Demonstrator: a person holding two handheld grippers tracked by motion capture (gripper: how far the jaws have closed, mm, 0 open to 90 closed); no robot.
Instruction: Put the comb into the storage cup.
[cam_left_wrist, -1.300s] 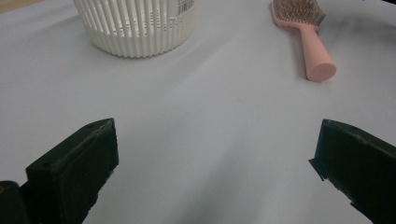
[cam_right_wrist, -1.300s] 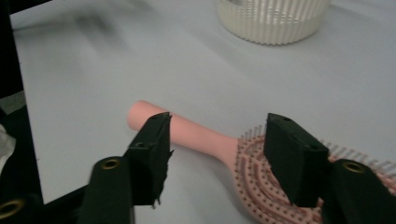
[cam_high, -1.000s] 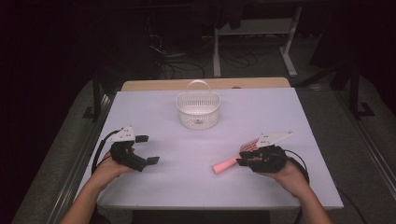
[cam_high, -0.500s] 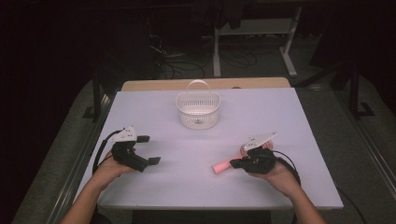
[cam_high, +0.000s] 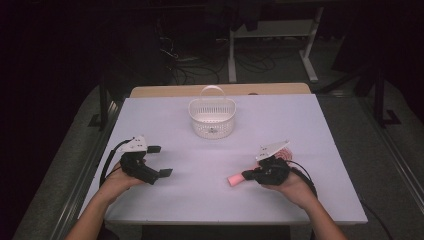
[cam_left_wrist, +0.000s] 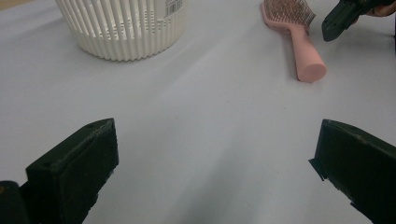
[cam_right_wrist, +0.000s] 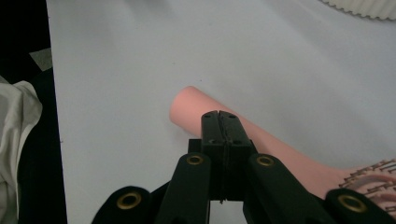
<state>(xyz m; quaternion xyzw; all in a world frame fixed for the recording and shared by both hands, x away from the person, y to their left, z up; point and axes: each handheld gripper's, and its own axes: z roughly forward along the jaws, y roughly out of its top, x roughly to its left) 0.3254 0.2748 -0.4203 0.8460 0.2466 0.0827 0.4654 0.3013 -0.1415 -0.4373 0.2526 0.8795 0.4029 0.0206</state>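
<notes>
On the table (cam_high: 200, 170), pink hairbrush (cam_right_wrist: 261, 140) under the closed right gripper (cam_right_wrist: 219, 116), bristles up

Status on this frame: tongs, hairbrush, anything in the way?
Left tongs open, empty. Right tongs shut on nothing, tips over the pink hairbrush handle. Brush flat on table, ungripped. Nothing between it and white basket.
</notes>
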